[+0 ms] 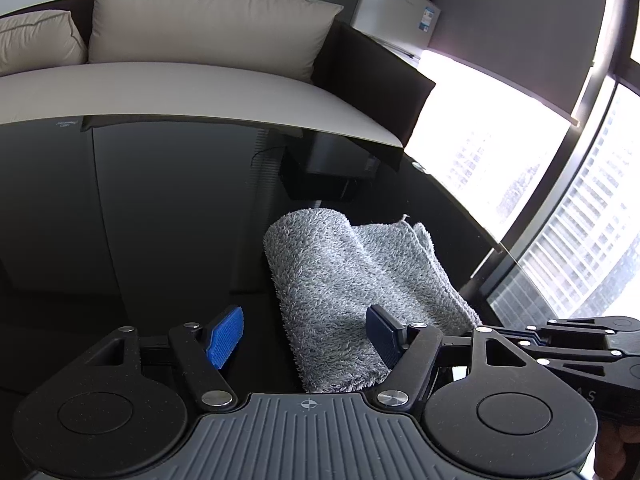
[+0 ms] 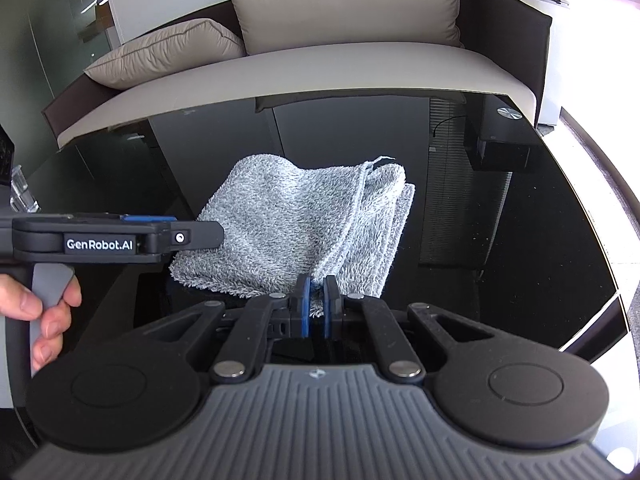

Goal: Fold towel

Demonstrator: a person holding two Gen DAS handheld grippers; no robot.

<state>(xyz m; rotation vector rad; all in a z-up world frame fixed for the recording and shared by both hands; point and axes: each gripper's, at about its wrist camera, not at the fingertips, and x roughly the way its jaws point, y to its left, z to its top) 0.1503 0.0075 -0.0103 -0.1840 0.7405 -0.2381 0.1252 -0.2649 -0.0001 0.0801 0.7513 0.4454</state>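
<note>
A grey fluffy towel (image 1: 352,276) lies folded in loose layers on the black glass table (image 1: 120,220). My left gripper (image 1: 304,336) stands open over the towel's near left edge. Its right blue pad (image 1: 382,334) hovers above the cloth and its left pad (image 1: 226,336) is off the cloth over bare glass. In the right wrist view the towel (image 2: 288,220) shows stacked edges on its right side. My right gripper (image 2: 317,296) is shut on the towel's near edge, a tuft of cloth pinched between its blue pads. The left gripper (image 2: 208,234) reaches in from the left, level with the towel's left side.
A sofa (image 2: 320,68) with beige cushions (image 2: 348,4) stands just beyond the table's far edge. Bright windows (image 1: 580,220) run along the right. A white cabinet (image 1: 392,8) stands at the back right. A hand (image 2: 44,308) holds the left gripper's handle. A clear object (image 2: 20,192) sits at the table's left edge.
</note>
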